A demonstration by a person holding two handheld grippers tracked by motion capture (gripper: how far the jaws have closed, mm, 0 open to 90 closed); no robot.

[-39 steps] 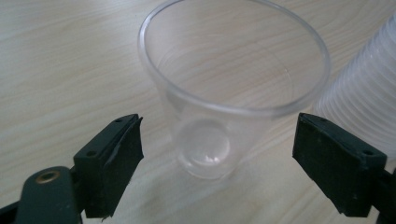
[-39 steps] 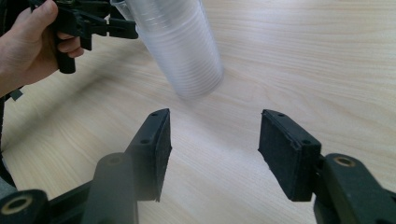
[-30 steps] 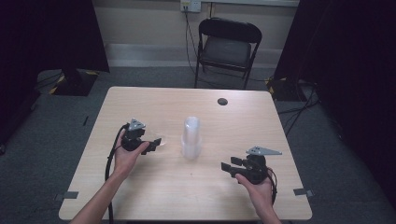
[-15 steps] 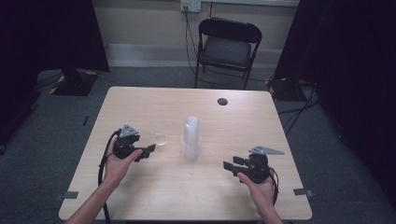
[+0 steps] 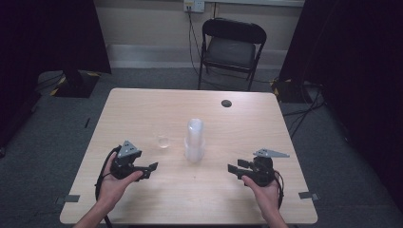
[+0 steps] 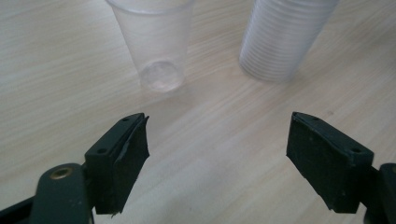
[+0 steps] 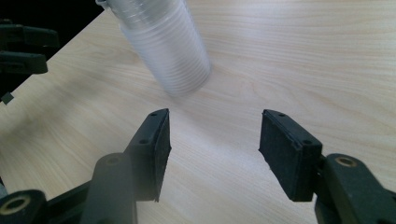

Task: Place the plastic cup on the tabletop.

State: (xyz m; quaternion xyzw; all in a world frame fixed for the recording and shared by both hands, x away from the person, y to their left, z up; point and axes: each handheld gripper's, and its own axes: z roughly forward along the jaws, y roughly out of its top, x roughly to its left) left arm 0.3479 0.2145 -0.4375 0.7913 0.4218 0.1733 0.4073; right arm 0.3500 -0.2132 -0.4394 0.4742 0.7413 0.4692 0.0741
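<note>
Left tool [image 5: 151, 169] gapes, jaws just narrowed, gripping nothing; the single clear plastic cup [image 5: 164, 141] stands free just ahead, beside the tall clear cup stack [image 5: 195, 140]. Right tool [image 5: 232, 168] gapes empty. Pale wooden surface [image 5: 142, 109] lies open to every edge.

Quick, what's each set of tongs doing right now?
Left tongs: open, holding nothing, jaws just narrowed a little.
Right tongs: open, holding nothing.

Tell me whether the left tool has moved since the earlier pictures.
Yes. The left tool has drawn back toward the table's near edge, away from the single cup and the cup stack, its jaws open and empty.
</note>
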